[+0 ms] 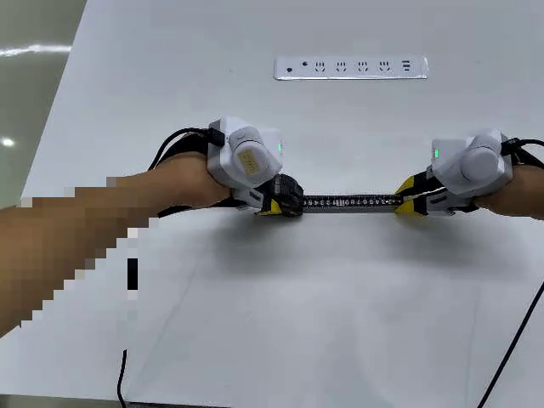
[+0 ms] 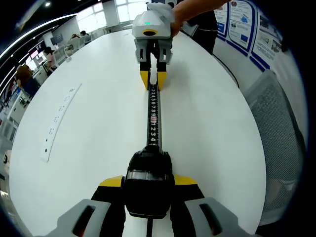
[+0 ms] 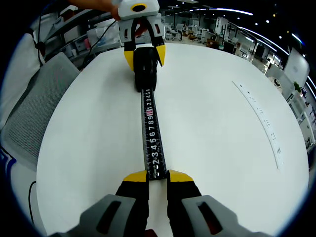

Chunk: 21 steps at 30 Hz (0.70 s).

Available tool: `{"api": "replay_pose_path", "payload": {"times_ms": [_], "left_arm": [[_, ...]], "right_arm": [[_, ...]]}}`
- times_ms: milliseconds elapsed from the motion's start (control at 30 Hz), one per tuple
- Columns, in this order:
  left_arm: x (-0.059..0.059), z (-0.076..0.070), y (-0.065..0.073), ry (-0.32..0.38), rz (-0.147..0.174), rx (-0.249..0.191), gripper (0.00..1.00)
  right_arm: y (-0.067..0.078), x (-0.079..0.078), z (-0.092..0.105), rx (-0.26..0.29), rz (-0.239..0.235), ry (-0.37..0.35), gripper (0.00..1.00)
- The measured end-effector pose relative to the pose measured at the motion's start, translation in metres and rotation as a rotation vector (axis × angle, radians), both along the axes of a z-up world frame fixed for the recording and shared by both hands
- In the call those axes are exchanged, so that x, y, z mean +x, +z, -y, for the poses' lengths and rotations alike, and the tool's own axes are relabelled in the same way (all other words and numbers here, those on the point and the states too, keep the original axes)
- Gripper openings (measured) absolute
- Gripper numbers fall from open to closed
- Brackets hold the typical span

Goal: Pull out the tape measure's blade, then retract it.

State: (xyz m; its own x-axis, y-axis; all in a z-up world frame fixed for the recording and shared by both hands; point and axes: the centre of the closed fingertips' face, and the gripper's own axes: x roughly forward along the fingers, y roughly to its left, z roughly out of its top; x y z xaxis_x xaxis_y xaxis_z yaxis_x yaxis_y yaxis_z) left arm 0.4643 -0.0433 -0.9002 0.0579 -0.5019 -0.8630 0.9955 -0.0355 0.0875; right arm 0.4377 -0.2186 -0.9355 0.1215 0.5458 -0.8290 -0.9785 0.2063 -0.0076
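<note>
White table (image 1: 255,297); power strip (image 1: 351,68) lies flat, far side.

The left gripper (image 1: 276,198) is clamped on the tape measure (image 1: 289,195). The right gripper (image 1: 408,195) pinches the blade (image 1: 350,201) tip. The 2 face each other, well apart.

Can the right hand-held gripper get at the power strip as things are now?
Probably not yet: the right hand-held gripper is shut on the blade. Nothing lies between it and the power strip, so letting go would likely free it.
</note>
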Motion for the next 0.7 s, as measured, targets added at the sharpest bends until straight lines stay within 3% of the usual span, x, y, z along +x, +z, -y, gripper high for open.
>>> {"api": "replay_pose_path", "payload": {"times_ms": [700], "left_arm": [[0.002, -0.001, -0.001, 0.001, -0.003, 0.004, 0.32]], "right_arm": [[0.003, -0.002, 0.036, -0.019, -0.013, -0.018, 0.12]]}}
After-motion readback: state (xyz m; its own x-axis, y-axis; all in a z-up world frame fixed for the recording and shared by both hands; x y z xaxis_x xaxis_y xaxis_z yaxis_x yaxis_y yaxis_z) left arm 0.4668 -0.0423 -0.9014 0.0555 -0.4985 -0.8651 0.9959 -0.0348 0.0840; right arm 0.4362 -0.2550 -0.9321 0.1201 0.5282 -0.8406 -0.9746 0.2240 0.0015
